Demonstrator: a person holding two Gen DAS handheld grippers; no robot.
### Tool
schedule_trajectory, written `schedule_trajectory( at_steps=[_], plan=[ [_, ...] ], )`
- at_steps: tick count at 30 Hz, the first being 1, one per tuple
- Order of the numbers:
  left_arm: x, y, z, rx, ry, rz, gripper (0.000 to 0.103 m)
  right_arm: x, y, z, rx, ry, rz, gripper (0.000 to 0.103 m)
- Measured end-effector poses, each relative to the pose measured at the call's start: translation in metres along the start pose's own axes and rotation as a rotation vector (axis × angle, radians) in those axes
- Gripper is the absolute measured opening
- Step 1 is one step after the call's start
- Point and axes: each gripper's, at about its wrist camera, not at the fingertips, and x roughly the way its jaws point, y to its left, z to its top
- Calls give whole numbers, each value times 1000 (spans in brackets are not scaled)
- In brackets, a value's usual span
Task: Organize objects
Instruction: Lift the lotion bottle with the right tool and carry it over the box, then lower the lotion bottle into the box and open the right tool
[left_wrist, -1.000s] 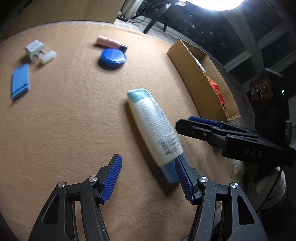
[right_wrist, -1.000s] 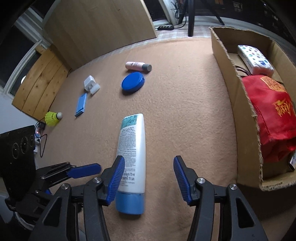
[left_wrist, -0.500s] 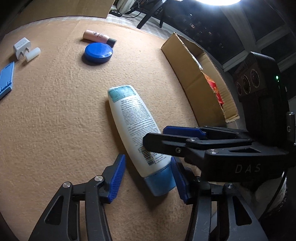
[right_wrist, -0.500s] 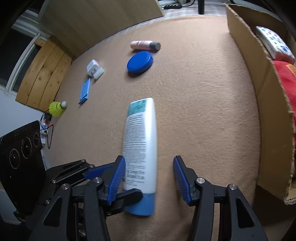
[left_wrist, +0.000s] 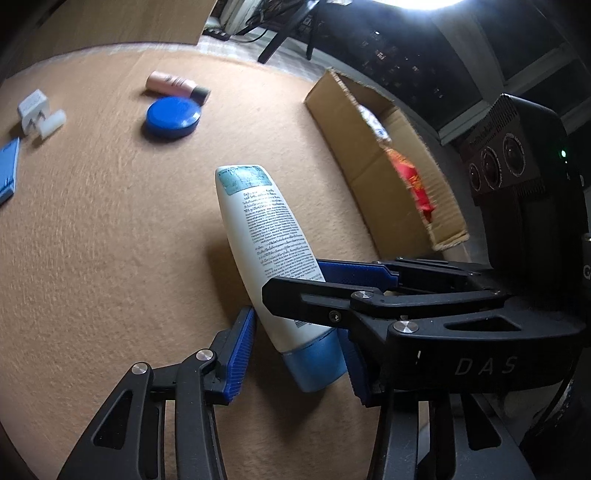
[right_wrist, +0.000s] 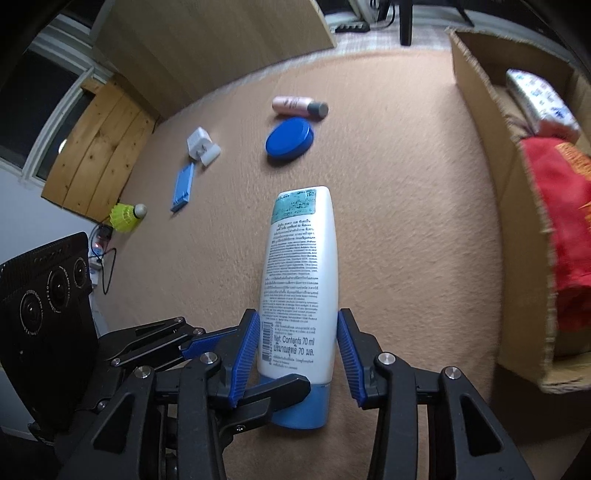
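We hold a white lotion tube (right_wrist: 300, 295) with a blue cap between the blue pads of our right claw (right_wrist: 295, 356); the pads press its sides just above the cap, and the tube points away from us with its printed back facing up. Seen from the left wrist, the same tube (left_wrist: 267, 251) looks raised off the tan tabletop (left_wrist: 92, 240), with a shadow beneath it. Our left claw (left_wrist: 297, 356) sits around the cap end: its right pad is at the cap, its left pad stands clear of the tube, so that claw is spread and pinches nothing. The right claw (left_wrist: 295, 286) crosses in front of it from the right.

Farther off on the tabletop lie a round blue lid (right_wrist: 290, 138) and, just behind it, a pink bottle (right_wrist: 299, 105) on its side. To the left are a white plug (right_wrist: 199, 142), a small white cylinder touching it, a flat blue piece (right_wrist: 183, 186) and a yellow shuttlecock (right_wrist: 127, 216) near the edge. A cardboard box (right_wrist: 480, 110) stands on the right, holding a red bag (right_wrist: 557, 206) and a white patterned pack (right_wrist: 539, 103).
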Motion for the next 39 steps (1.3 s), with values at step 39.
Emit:
schedule_trajectory(
  at_steps=[39],
  plan=[
    [82,-206,109,309,-46,-61,56,-157,-141,19,140,-269,-221,50]
  ],
)
